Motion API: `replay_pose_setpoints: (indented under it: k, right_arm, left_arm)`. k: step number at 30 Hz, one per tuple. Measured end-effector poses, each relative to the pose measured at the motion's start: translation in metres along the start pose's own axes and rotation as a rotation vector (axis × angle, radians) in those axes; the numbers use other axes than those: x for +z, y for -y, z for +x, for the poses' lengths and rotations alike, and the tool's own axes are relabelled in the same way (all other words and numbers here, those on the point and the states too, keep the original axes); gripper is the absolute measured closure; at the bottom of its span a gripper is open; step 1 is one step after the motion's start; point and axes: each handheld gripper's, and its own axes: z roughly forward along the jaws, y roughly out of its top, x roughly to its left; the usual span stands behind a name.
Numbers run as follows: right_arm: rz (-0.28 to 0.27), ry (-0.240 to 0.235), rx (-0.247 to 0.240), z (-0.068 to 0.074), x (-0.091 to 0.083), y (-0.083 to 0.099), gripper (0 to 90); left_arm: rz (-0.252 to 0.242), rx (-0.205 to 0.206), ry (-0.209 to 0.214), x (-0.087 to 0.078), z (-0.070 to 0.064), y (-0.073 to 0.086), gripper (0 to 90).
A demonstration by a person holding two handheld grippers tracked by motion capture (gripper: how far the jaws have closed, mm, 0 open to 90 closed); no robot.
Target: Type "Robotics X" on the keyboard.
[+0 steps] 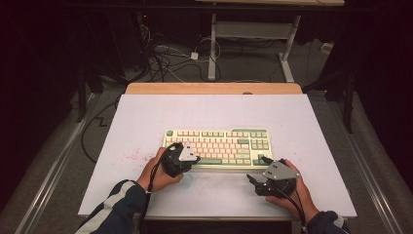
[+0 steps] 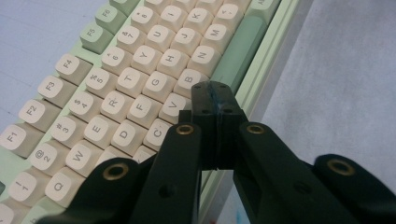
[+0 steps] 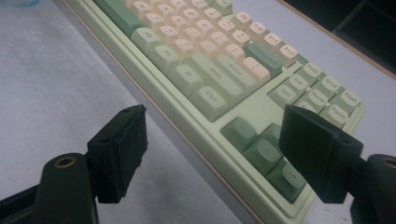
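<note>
Under my left gripper, jaws pressed together, sits the keyboard's bottom letter row.

Its closed tip hovers just over the V and B keys, beside the green space bar, so I judge a short push straight down is what comes next. My right gripper waits wide open near the keyboard's front right corner, the arrow keys between its jaws. The keyboard's long axis runs crosswise ahead of both grippers, with the left one nearer the letters.

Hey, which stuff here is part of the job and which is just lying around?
In use:
keyboard
left gripper, jaws shut over the keys
right gripper, jaws open by the keyboard's corner

Lying about:
red specks on the table
floor cables
</note>
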Motion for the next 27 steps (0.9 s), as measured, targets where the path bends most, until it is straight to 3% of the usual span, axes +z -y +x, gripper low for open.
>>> replay_pose_setpoints:
  k: [17,27]
  right_arm:
    - [0.006,-0.007,-0.009,0.0012,0.001,0.0003,24.6]
    - [0.011,-0.01,-0.014,0.0018,0.0011,0.0005,24.6]
  left_arm:
    - [-0.016,-0.001,-0.02,0.0011,0.0046,-0.0031,86.7]
    - [0.004,0.007,-0.028,0.0034,0.0056,-0.0011,86.5]
